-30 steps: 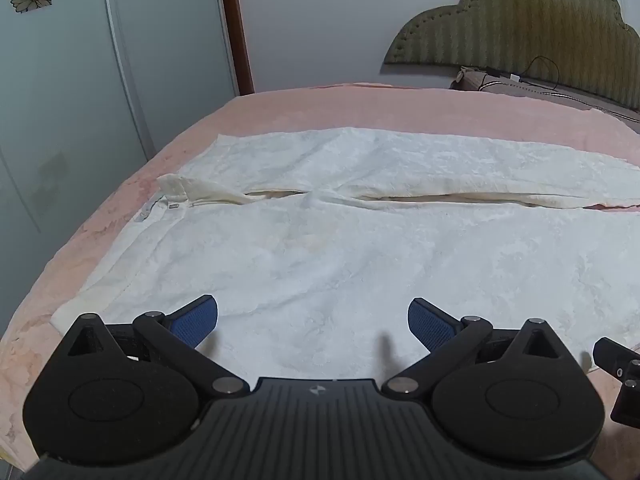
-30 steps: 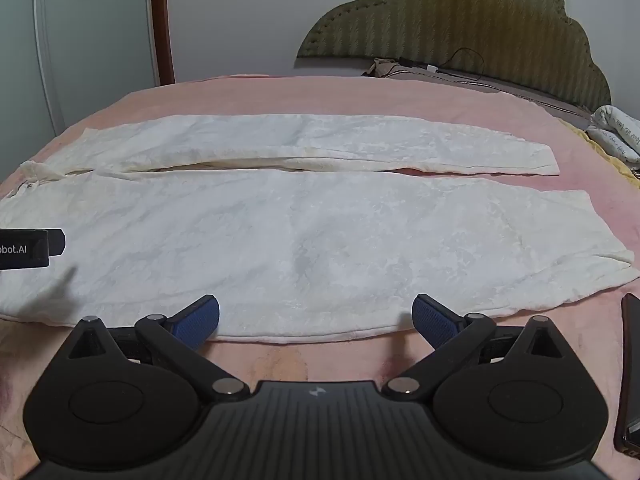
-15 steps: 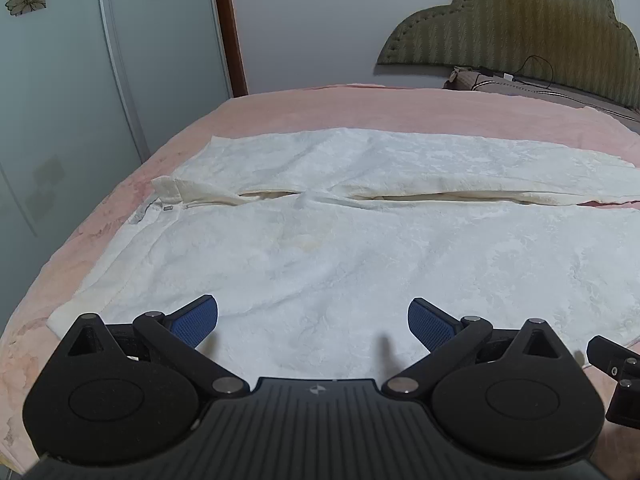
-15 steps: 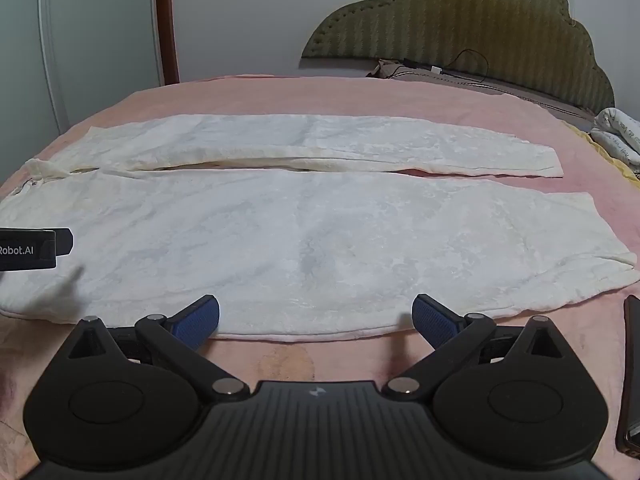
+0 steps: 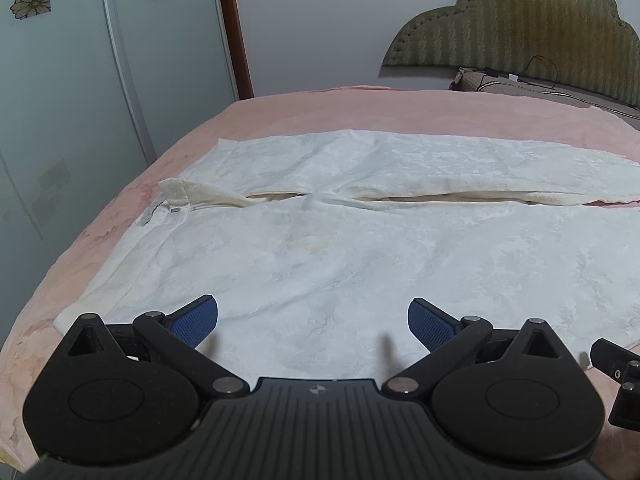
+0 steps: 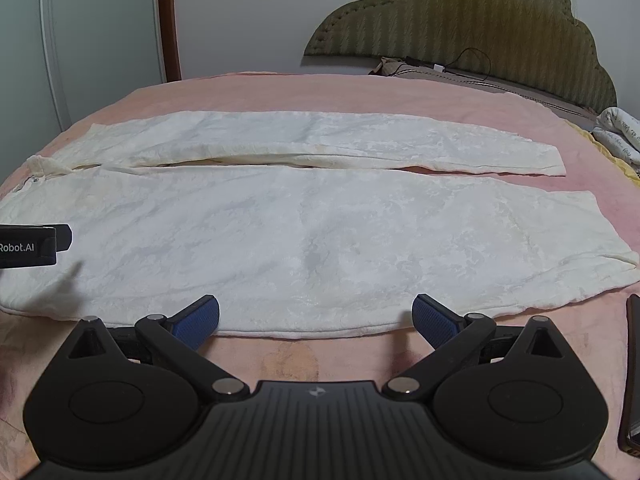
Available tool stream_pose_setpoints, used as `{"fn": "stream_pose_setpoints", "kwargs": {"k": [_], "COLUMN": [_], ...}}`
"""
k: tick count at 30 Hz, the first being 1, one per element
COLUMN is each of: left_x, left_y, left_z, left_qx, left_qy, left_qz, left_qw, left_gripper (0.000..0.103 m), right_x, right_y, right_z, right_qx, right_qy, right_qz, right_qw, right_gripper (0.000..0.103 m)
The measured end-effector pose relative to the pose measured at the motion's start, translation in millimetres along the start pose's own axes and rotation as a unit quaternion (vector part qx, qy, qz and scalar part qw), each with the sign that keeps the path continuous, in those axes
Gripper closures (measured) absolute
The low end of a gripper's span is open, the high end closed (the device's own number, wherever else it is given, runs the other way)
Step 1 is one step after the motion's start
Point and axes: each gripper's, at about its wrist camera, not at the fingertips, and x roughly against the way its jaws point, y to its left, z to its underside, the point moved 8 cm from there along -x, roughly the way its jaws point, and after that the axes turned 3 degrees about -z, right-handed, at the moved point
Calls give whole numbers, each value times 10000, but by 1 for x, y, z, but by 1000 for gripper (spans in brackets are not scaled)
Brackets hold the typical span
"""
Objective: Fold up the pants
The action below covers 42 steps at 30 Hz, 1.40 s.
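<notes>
Both cams sit right behind their own jaws, low over the bed (image 5: pixel 304 112), facing across it toward the far wall. The left wrist one hangs close above the pants (image 5: pixel 320 248) near the waist end, fabric running straight under the jaws. The right wrist one sits just back from the near edge, pink blanket between the jaws. Both views share the pants, headboard (image 6: pixel 460 16) and wardrobe doors (image 5: pixel 80 80).

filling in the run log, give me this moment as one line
step: pre-grasp | pants: flat on bed, unfolded | left gripper: open, empty | right gripper: open, empty
</notes>
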Motion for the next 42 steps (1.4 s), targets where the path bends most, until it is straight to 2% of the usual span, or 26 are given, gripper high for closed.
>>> {"fn": "stream_pose_setpoints", "kwargs": {"k": [38,42], "left_x": [-5,-8], "left_y": [0,3], "left_z": [5,5], "left_qx": [23,40], "left_qy": [148,162], "left_qz": [-65,-98], "left_qw": [9999,9998], "left_gripper": [0,0], "right_x": [-6,-9], "right_y": [5,11], "right_z": [2,-5], "right_qx": [61,82], "right_qy": [90,96], "right_qz": [-92,-479], "right_qw": [9999,9988], "right_gripper": [0,0]}}
